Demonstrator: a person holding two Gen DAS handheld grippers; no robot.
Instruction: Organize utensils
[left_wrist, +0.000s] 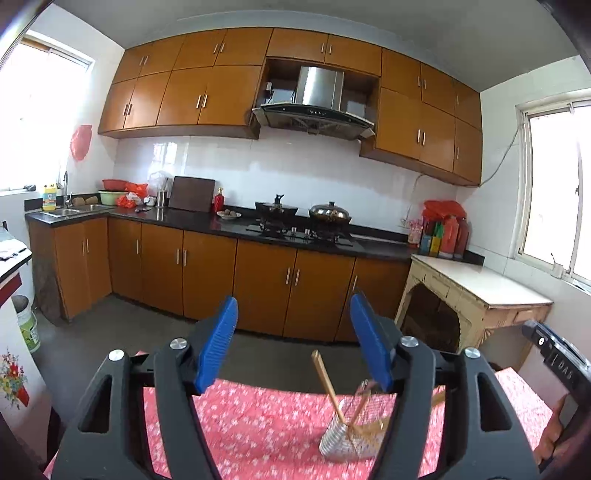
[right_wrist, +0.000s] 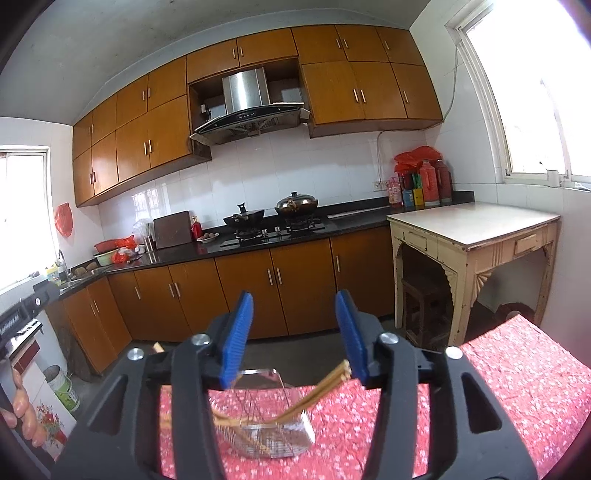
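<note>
A wire metal basket (left_wrist: 341, 439) sits on the table's red floral cloth (left_wrist: 258, 424) with wooden chopsticks (left_wrist: 327, 380) leaning out of it. My left gripper (left_wrist: 293, 301) hovers just behind and above the basket. It is open, and its blue pads (left_wrist: 221, 339) hold nothing. In the right wrist view the same basket (right_wrist: 273, 432) lies low between the jaws, chopsticks (right_wrist: 321, 387) slanting up to the right. My right gripper (right_wrist: 294, 295) is also open, and its pads (right_wrist: 236, 339) are clear of the chopsticks. Neither gripper touches the basket.
Beyond the table's far edge is bare floor, then brown base cabinets (left_wrist: 207, 273) under a dark counter with a stove and pots (left_wrist: 303, 218). A cream side table (right_wrist: 472, 236) stands at the right under the window. A hand (right_wrist: 22, 406) shows at the left edge.
</note>
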